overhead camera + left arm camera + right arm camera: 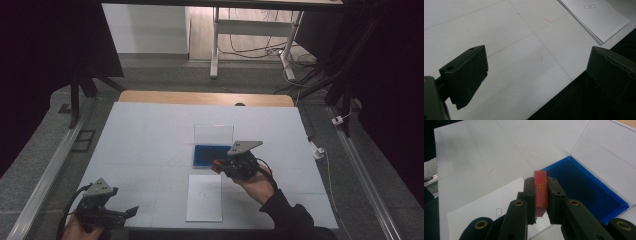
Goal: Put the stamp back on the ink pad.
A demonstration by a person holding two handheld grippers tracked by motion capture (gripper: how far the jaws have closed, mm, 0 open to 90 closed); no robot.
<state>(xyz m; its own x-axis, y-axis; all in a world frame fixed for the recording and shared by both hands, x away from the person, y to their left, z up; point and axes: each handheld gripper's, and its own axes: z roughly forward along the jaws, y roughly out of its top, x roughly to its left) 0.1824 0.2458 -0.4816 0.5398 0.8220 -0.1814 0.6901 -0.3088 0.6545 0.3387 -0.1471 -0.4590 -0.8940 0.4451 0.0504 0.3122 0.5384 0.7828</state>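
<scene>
While I hold my two grippers over the table (150, 130), this is how things stand.

Right gripper (541, 202): my jaws are clamped on a small red block (540, 192), one pad on each long face, so it stands up between them with its gold-marked side toward the camera.

Block's place: in the high view it sits at my right gripper (220, 166), just off the 7 o'clock corner of the blue tray (205, 155), above the tabletop.

Tray: a shallow blue inkpad-like tray with its clear lid (214, 134) standing open at 12 o'clock; I judge it is open so the block can be pressed into it.

Paper (204, 197): a white sheet at 6 o'clock from the tray, a small printed box (498, 212) on it; likely where the block's face is meant to land.

Left gripper (536, 72): my jaws stand wide apart with nothing between them, parked at the near left edge of the table, at 9 o'clock from the paper, probably to keep clear.

Step in hand: by my reading, carrying the block between tray and paper.
</scene>
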